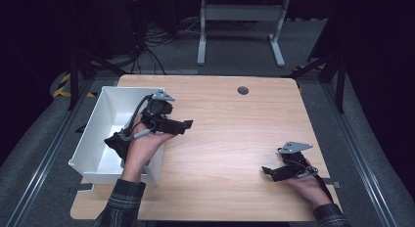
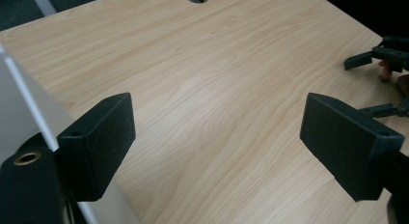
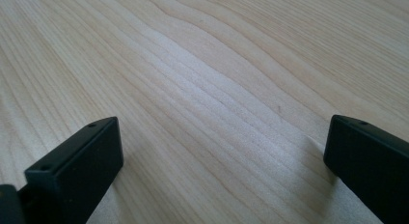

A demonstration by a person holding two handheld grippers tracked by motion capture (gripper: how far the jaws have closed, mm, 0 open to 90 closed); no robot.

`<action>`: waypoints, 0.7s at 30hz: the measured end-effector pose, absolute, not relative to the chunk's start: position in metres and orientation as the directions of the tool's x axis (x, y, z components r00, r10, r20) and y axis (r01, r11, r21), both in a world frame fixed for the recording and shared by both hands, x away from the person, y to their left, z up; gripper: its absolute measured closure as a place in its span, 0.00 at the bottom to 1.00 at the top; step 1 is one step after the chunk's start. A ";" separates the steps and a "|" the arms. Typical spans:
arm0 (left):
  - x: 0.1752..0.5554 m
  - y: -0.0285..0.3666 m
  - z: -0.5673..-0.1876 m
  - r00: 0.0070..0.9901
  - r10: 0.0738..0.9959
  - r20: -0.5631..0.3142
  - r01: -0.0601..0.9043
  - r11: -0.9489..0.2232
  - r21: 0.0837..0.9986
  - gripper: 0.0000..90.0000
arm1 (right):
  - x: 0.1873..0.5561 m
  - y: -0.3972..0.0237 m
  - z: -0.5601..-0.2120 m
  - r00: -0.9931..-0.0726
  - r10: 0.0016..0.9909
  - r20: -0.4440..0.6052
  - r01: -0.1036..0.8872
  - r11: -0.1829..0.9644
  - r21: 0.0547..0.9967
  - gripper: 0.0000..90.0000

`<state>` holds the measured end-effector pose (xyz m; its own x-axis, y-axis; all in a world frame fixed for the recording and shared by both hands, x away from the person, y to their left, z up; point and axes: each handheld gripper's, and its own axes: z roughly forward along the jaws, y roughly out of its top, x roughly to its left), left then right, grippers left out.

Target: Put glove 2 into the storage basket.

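My left gripper (image 1: pixel 187 124) hangs over the right wall of the white bin (image 1: pixel 93 129), its jaws pointing right across the table. In the left gripper view its gripper (image 2: pixel 217 147) stands open, with bare wood between the black pads (image 2: pixel 101 137). My right gripper (image 1: pixel 266 170) rests low near the table's front right, pointing left. The right gripper view has that gripper (image 3: pixel 222 161) open too, with nothing between the pads (image 3: pixel 82 161). The other hand's gripper (image 2: pixel 381 57) appears far off at the right edge of the left gripper view.
The light wooden table (image 1: pixel 235 139) has a round cable hole (image 1: pixel 242 90) near its far edge. The bin sits at the table's left side, with a dark item (image 1: pixel 117 144) partly hidden under my forearm. A white desk frame (image 1: pixel 240 26) stands on the floor beyond.
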<state>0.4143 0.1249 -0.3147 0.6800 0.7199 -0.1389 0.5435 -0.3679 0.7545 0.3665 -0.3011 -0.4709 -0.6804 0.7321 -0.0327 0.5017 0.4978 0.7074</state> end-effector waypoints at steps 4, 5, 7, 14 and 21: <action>0.412 0.109 -0.319 0.702 0.699 -0.137 0.534 -0.388 0.751 0.11 | 0.366 -0.301 -0.471 -0.682 0.731 -0.032 0.501 0.498 0.708 0.00; 0.411 0.105 -0.320 0.707 0.695 -0.133 0.530 -0.395 0.751 0.10 | 0.366 -0.301 -0.471 -0.682 0.731 -0.031 0.501 0.498 0.708 0.00; 0.410 0.099 -0.322 0.720 0.681 -0.132 0.524 -0.408 0.748 0.09 | 0.366 -0.301 -0.471 -0.682 0.731 -0.030 0.502 0.498 0.707 0.00; 0.406 0.078 -0.335 0.748 0.649 -0.139 0.517 -0.439 0.735 0.08 | 0.366 -0.301 -0.471 -0.684 0.729 -0.031 0.501 0.500 0.706 0.00; 0.399 0.057 -0.353 0.766 0.632 -0.122 0.500 -0.465 0.731 0.08 | 0.366 -0.301 -0.471 -0.685 0.728 -0.030 0.501 0.500 0.706 0.00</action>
